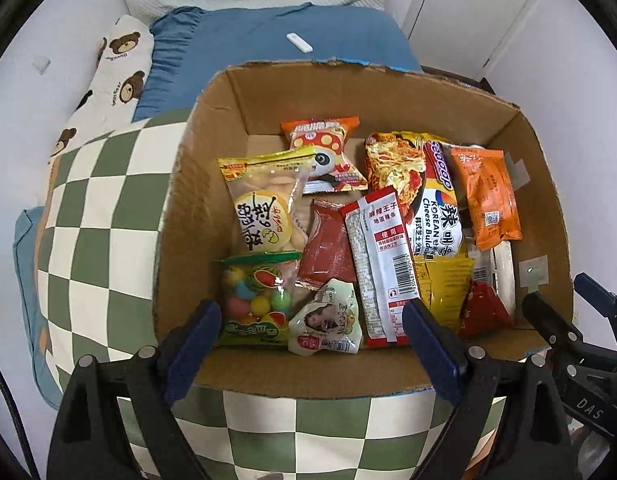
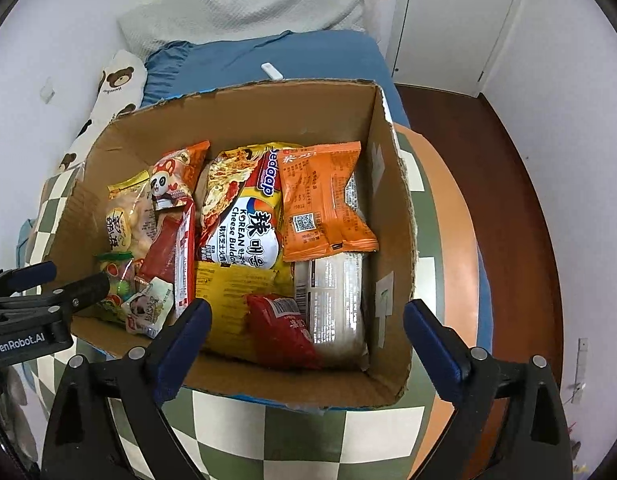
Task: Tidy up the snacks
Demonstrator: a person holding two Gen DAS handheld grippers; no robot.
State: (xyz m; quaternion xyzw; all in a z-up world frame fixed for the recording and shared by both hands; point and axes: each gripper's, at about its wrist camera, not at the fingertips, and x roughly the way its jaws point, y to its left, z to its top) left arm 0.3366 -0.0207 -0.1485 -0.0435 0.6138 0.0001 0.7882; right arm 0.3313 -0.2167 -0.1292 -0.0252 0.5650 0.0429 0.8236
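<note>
An open cardboard box (image 1: 212,152) stands on the bed, filled with snacks. In it lie a yellow Korean noodle packet (image 1: 428,200), an orange packet (image 1: 488,196), a red-and-white strip packet (image 1: 380,256), a bag of coloured candy balls (image 1: 256,300), a small white packet (image 1: 328,324) and a panda packet (image 1: 328,156). My left gripper (image 1: 310,316) hangs open above the box's near left side, nothing between its fingers. My right gripper (image 2: 307,312) is open and empty above the near right side, over a red packet (image 2: 284,328) and a white packet (image 2: 340,300).
The box (image 2: 392,240) rests on a green-and-white checked quilt (image 1: 108,208). Behind it lie a blue pillow (image 1: 268,40) with a small white object (image 1: 299,43) and a bear-print pillow (image 1: 116,76). Dark wooden floor (image 2: 508,160) and a white door (image 2: 448,20) are on the right.
</note>
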